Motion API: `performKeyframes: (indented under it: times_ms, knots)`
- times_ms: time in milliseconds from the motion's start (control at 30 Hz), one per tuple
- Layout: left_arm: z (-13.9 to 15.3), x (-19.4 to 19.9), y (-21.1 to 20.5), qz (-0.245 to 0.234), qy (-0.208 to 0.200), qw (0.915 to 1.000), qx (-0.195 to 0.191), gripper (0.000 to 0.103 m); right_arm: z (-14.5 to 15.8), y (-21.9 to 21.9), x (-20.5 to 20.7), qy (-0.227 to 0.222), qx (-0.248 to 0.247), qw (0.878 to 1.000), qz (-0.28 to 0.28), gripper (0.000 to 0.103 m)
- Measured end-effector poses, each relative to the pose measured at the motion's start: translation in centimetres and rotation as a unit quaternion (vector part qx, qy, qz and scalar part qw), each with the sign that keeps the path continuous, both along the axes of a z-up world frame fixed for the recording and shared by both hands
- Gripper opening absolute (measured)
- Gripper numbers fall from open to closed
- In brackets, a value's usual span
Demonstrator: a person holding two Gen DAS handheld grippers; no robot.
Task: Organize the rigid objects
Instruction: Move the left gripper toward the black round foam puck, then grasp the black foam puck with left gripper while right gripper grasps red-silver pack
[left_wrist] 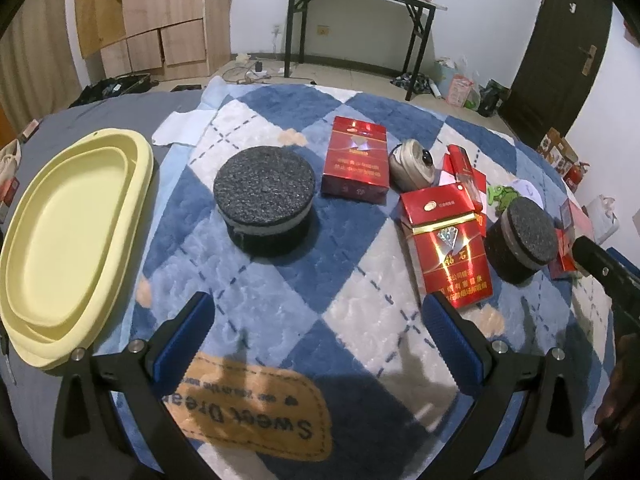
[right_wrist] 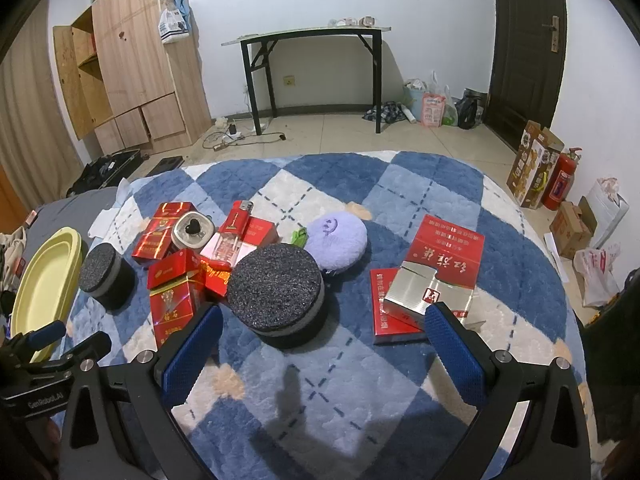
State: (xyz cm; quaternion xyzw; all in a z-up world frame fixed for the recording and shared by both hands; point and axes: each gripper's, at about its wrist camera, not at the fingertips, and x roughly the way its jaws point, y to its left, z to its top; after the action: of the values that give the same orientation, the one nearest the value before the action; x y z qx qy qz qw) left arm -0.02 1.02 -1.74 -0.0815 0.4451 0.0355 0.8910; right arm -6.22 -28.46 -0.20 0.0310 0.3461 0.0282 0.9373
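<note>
On the blue and white checked blanket (left_wrist: 280,300) lie two round black pucks (left_wrist: 264,196) (left_wrist: 522,240), several red cigarette boxes (left_wrist: 356,160) (left_wrist: 444,240) and a small silver tin (left_wrist: 412,162). My left gripper (left_wrist: 316,332) hovers open over bare blanket, short of the bigger puck. In the right wrist view, my right gripper (right_wrist: 322,340) is open just before a black puck (right_wrist: 276,290), with a silver and red box (right_wrist: 428,292) by its right finger. A yellow tray (left_wrist: 72,224) lies at the left, and a red lighter (right_wrist: 240,220) rests among the boxes.
A purple plush pad (right_wrist: 336,236) sits behind the near puck. Beyond the bed stand a black folding table (right_wrist: 312,40), a wooden wardrobe (right_wrist: 132,68) and a dark door (right_wrist: 524,48). Cartons and a red fire extinguisher (right_wrist: 560,180) stand on the floor at the right.
</note>
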Motion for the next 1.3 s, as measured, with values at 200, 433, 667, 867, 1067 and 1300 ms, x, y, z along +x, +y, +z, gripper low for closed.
performKeyframes:
  times_ms: [200,433,667,867,1067,1300]
  knots:
    - [0.2,-0.1,0.8,0.025,-0.009,0.9996,-0.010,0.103,-0.1,0.0,0.0,0.003,0.003,1.000,0.000,0.103]
    - [0.4,-0.1,0.5,0.026,-0.013,0.9994,0.016,0.103,-0.1,0.0,0.0,0.001,0.003,1.000,0.002,0.103]
    - [0.0,0.0,0.8,0.024,-0.006,0.9994,0.024,0.103,0.1,0.0,-0.1,0.000,0.002,1.000,0.004,0.103]
    - [0.1,0.2,1.6,0.019,-0.003,0.9997,0.018,0.103,0.4,-0.4,-0.1,-0.003,0.001,1.000,-0.006,0.103]
    - [0.3,1.9,3.2,0.010,-0.011,0.9998,0.014,0.103,1.7,-2.5,-0.6,-0.039,0.009,0.997,-0.064,0.103]
    - [0.0,6.2,3.6,-0.004,-0.026,0.9979,0.060,0.103,0.8,-3.8,0.2,-0.026,-0.001,0.995,-0.097,0.103]
